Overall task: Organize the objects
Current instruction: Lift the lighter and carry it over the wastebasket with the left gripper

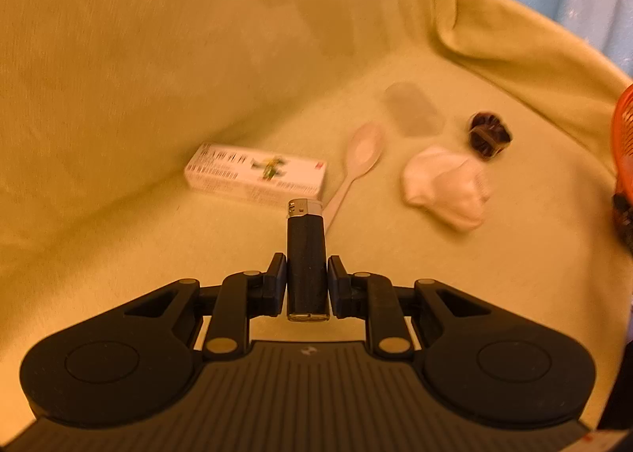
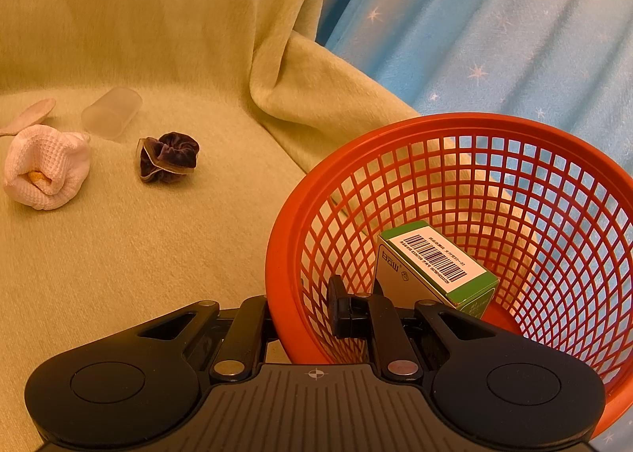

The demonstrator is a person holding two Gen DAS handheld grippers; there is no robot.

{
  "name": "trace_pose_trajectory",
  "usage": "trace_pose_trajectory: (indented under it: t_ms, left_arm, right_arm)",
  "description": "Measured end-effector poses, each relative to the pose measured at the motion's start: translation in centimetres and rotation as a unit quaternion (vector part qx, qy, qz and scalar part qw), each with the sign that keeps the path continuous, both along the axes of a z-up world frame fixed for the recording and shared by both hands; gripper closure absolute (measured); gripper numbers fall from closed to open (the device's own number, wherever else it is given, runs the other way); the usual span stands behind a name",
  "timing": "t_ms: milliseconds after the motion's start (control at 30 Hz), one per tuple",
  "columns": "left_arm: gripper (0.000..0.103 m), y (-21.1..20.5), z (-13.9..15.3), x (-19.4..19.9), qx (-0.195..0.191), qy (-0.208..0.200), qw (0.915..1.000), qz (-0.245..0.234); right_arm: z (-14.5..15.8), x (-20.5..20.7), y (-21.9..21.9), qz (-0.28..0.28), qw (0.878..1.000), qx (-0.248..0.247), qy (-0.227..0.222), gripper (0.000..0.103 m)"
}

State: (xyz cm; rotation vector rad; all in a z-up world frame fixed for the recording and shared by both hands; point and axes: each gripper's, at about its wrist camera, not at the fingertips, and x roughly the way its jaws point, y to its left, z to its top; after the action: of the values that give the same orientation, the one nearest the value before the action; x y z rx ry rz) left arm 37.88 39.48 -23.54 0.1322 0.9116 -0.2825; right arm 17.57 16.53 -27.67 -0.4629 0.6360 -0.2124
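Left wrist view, left to right: a white carton (image 1: 255, 174) with printed lettering and a green motif lies flat on the yellow-green blanket (image 1: 158, 96), close under the fold where the cloth rises behind it. Just right of it, a pale plastic spoon (image 1: 358, 165), bowl up and away, handle running down toward the camera. The left gripper (image 1: 307, 278) is closed on a black lighter (image 1: 307, 266), pads pressing both of its sides; the lighter points away along the fingers, silver metal top farthest out, clear of the blanket. Farther right: a frosted translucent cap (image 1: 413, 110) lying on its side, a rolled white waffle cloth (image 1: 445, 185) blurred in this view, a dark velvet scrunchie (image 1: 488, 133) beyond it, and a sliver of the orange basket (image 1: 624, 135) at the frame edge. Right wrist view: same cloth, cap and scrunchie on the left, well apart from the basket. The right gripper (image 2: 304, 309) is clamped on the basket's near rim, one finger (image 2: 339, 309) inside the mesh wall, the other outside and mostly hidden. Inside the basket a green-and-white box (image 2: 435, 268) with a barcode label leans tilted against the mesh. A blue star-patterned curtain (image 2: 494, 29) hangs behind.
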Motion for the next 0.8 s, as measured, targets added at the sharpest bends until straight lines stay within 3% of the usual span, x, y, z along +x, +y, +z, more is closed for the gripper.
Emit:
trace_pose_trajectory:
  t_ms: [233,800]
  left_arm:
    - [0.086,-2.9,2.9,-0.2,-0.029,-0.012,0.9987,-0.039]
    - [0.086,-9.4,6.5,-1.0,-0.048,-0.031,0.9894,-0.134]
  right_arm:
    - [0.1,-0.1,-0.1,-0.001,1.000,0.004,-0.002,0.094]
    - [0.2,0.0,-0.2,-0.002,1.000,0.009,-0.005,0.094]
